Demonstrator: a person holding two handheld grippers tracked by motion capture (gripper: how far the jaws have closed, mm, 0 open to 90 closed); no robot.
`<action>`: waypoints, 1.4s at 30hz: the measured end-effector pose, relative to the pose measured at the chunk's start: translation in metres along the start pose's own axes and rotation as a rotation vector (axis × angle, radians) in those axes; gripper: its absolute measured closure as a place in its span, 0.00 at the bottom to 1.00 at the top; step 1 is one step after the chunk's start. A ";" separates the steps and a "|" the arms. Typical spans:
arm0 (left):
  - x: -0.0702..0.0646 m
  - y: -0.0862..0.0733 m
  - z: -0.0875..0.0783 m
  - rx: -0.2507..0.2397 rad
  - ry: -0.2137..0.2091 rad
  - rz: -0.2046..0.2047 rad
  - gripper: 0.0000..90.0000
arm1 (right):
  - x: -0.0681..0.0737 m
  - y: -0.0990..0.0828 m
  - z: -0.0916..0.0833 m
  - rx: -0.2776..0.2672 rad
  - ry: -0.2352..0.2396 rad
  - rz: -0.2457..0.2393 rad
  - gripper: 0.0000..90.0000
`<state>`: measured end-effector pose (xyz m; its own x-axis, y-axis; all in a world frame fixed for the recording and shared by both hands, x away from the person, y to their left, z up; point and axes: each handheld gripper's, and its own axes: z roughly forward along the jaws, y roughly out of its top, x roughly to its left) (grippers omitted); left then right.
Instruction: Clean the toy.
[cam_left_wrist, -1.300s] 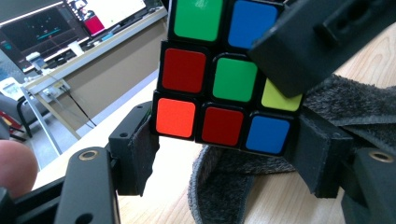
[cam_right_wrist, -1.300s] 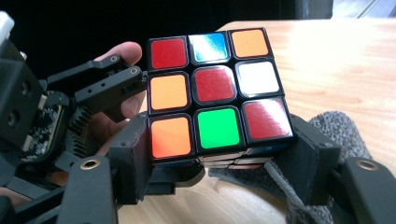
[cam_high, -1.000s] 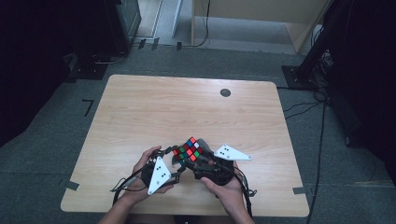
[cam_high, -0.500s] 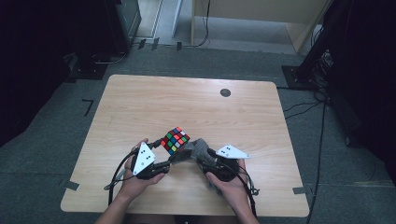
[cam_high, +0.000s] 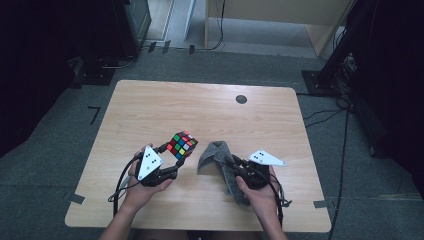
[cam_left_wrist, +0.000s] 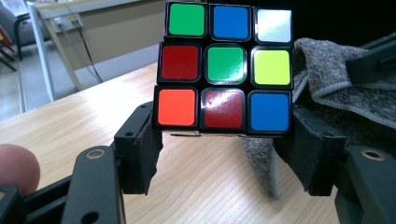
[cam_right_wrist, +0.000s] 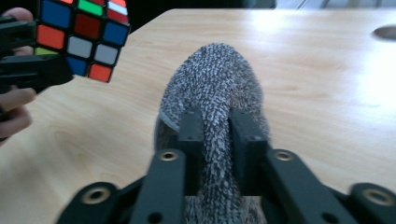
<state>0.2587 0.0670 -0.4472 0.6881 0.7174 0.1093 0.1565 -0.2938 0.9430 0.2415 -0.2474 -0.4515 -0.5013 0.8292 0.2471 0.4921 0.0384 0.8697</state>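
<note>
Cube (cam_high: 182, 144) clamped in left jaws, grey cloth (cam_high: 220, 159) pinched in closing right jaws, just beside

A lab or test room. A bare wooden table (cam_high: 210, 115) stands on grey carpet (cam_high: 65, 130) with tape marks. Beyond the jaws, cables (cam_high: 330, 112) and dark equipment stands (cam_high: 345, 55) ring it.

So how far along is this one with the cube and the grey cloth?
Done: both things are picked up. The left gripper is clamped on the puzzle cube, held off the table. In hand: the right gripper, whose jaws have just been closing, pinches a fold of the grey cloth beside the cube, apart from it. Left: likely the wiping itself; cloth and cube do not touch yet.
</note>
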 end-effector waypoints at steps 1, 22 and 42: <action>-0.001 -0.001 0.000 -0.001 -0.001 -0.002 0.38 | -0.001 -0.002 0.001 0.002 -0.034 -0.027 0.74; 0.000 -0.018 -0.001 0.018 -0.054 -0.016 0.38 | -0.020 -0.013 -0.010 0.047 -0.048 0.011 0.69; -0.004 -0.018 0.002 0.022 -0.077 -0.010 0.38 | -0.007 -0.027 0.018 0.095 -0.112 -0.055 0.57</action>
<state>0.2547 0.0683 -0.4648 0.7385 0.6701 0.0745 0.1789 -0.3012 0.9366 0.2443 -0.2440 -0.4842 -0.4492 0.8814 0.1461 0.5338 0.1336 0.8350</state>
